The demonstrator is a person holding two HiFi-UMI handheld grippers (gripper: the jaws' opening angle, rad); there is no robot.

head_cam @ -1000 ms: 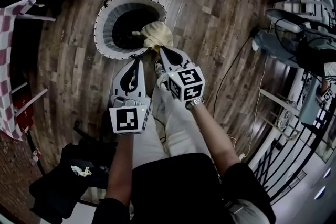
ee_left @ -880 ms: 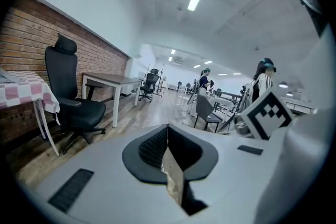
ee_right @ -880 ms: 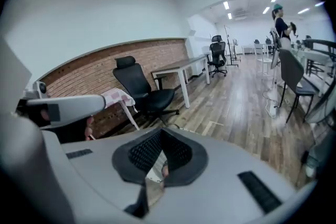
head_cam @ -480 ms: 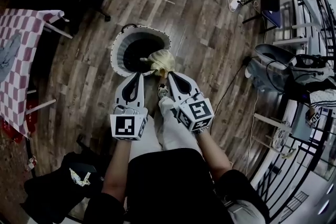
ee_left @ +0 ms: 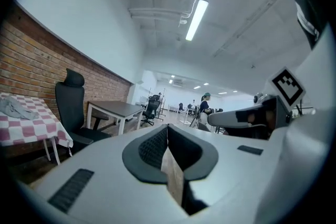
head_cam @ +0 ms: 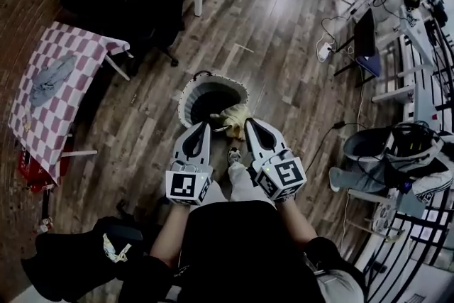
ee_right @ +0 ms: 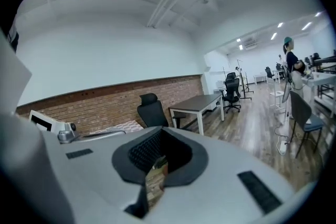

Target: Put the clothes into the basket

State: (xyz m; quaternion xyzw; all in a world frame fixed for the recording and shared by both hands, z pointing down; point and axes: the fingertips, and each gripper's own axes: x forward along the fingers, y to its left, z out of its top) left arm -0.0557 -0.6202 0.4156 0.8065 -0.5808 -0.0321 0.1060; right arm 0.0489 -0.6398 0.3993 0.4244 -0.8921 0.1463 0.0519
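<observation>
Two-handed, stands over wood floor, checked table off at left, round basket just ahead; holds left gripper level with jaws pressed together, nothing between; clamps right gripper shut on cream cloth, bunched over basket's near rim, between both gripper tips

Both arms reach forward from the torso, left forearm and right forearm bare and roughly parallel. Left gripper: held about level, fingers closed together at the tips. Right gripper: tipped slightly downward, fingers closed on a pale garment at their tips. The two grippers lie side by side, near but apart.
</observation>
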